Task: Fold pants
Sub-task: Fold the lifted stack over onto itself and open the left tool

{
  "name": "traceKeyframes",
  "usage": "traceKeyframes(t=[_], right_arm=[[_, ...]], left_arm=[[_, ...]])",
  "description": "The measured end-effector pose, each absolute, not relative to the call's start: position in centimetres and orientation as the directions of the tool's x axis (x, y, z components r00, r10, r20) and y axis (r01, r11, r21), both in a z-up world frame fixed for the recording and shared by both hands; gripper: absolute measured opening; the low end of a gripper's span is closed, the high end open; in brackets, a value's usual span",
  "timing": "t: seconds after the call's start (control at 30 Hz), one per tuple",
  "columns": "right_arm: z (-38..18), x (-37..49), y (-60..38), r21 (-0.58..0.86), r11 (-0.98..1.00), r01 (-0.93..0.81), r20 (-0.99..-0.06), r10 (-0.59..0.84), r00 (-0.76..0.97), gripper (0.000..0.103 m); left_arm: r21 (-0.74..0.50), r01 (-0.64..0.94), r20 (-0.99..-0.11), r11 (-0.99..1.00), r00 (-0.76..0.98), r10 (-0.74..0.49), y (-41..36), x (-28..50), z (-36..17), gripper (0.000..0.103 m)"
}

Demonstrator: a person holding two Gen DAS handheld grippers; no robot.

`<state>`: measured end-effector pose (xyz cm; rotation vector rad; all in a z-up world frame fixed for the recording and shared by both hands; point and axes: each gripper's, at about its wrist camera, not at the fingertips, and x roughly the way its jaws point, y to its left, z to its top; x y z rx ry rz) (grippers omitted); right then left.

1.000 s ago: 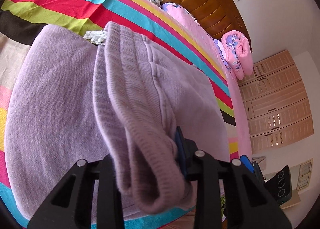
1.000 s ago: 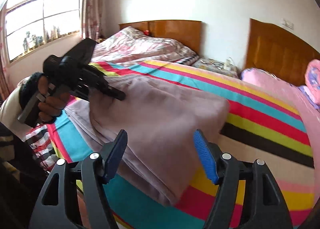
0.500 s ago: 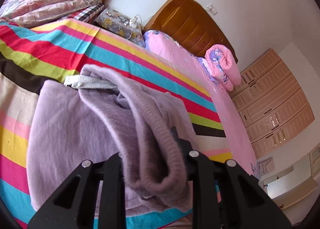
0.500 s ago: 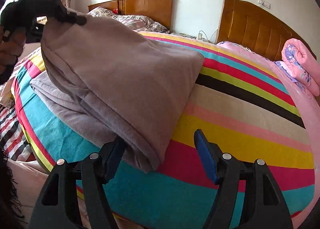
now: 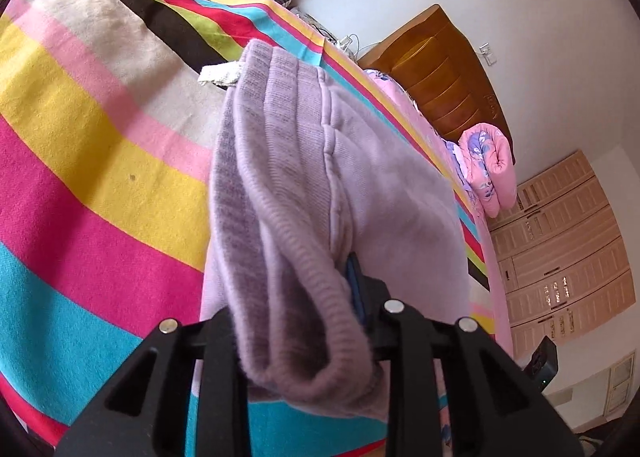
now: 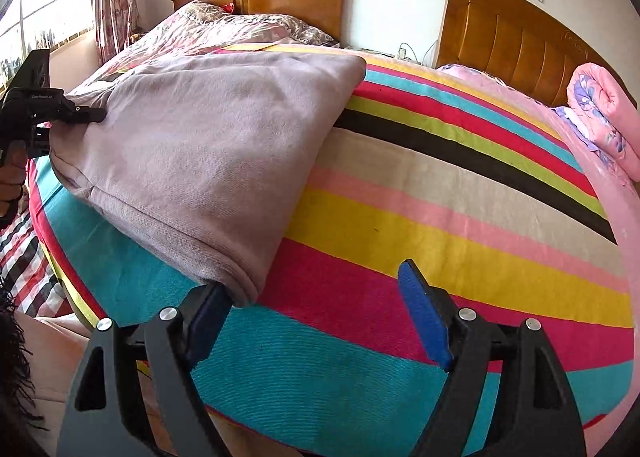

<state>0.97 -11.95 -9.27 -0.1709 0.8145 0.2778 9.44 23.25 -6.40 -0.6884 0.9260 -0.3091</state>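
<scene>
**Lilac pants folded on the striped bed, waistband in the left gripper**

The pants lie folded on the striped blanket, filling the area from about 9 to 12 o'clock in the right wrist view. Their long axis runs diagonally there: one corner points up toward 12 o'clock near the brown headboard, and the ribbed end hangs down toward 6 o'clock, at the blanket's turquoise stripe.

The left gripper has the thick ribbed waistband between its fingers, the cloth bunched and draped over them; its jaws are easing apart while the blue pad on the right still lies against the fabric. In the right wrist view that same gripper shows at 9 o'clock, its tip on the pants' left corner, a hand behind it.

The right gripper is spread wide and opening further, nothing between its pads. Its left finger sits just beside the pants' lower corner, possibly touching it.

A rolled pink quilt rests at 3 o'clock.
</scene>
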Motion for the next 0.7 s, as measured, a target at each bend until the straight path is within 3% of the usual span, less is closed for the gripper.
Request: traceKeyframes(t=[0.07, 0.13, 0.2, 0.27, 0.3, 0.4, 0.5, 0.7], right_arm=[[-9.1, 1.1, -12.2, -0.019, 0.949, -0.315, -0.753, 0.193, 0.629, 0.077], [-8.3, 1.3, -12.6, 0.005, 0.934, -0.357, -0.772, 0.231, 0.593, 0.077], [-7.1, 0.2, -12.7, 0.013, 0.909, -0.417, -0.759, 0.281, 0.587, 0.077], [-5.4, -0.5, -12.7, 0.025, 0.891, -0.454, -0.723, 0.330, 0.607, 0.076], [-4.4, -0.5, -12.7, 0.032, 0.885, -0.464, -0.696, 0.353, 0.625, 0.076], [-2.4, 0.7, -11.8, 0.090, 0.861, -0.500, -0.620, 0.442, 0.649, 0.076], [-2.1, 3.0, -9.1, 0.081, 0.832, -0.548, -0.600, 0.480, 0.640, 0.076], [-5.5, 4.1, -5.0, 0.032, 0.764, -0.644, -0.698, 0.478, 0.533, 0.073]], left_arm=[[-0.649, -0.038, -0.636, 0.760, 0.575, -0.514, 23.3, 9.3, -6.2, 0.032], [-0.575, -0.029, -0.673, 0.818, 0.585, -0.453, 23.0, 9.1, -5.1, 0.044], [-0.402, -0.061, -0.720, 0.914, 0.637, -0.274, 22.3, 8.4, -2.8, 0.075], [-0.223, -0.100, -0.707, 0.970, 0.702, -0.090, 21.6, 7.7, -0.2, 0.083], [-0.181, -0.086, -0.684, 0.980, 0.727, -0.063, 21.0, 7.5, 1.1, 0.085], [-0.167, 0.029, -0.633, 0.986, 0.763, -0.130, 18.4, 8.2, 3.7, 0.095], [-0.120, 0.120, -0.653, 0.985, 0.738, -0.170, 14.9, 10.3, 3.1, 0.095], [-0.015, 0.096, -0.737, 0.995, 0.671, -0.076, 12.6, 12.6, -2.4, 0.095]])
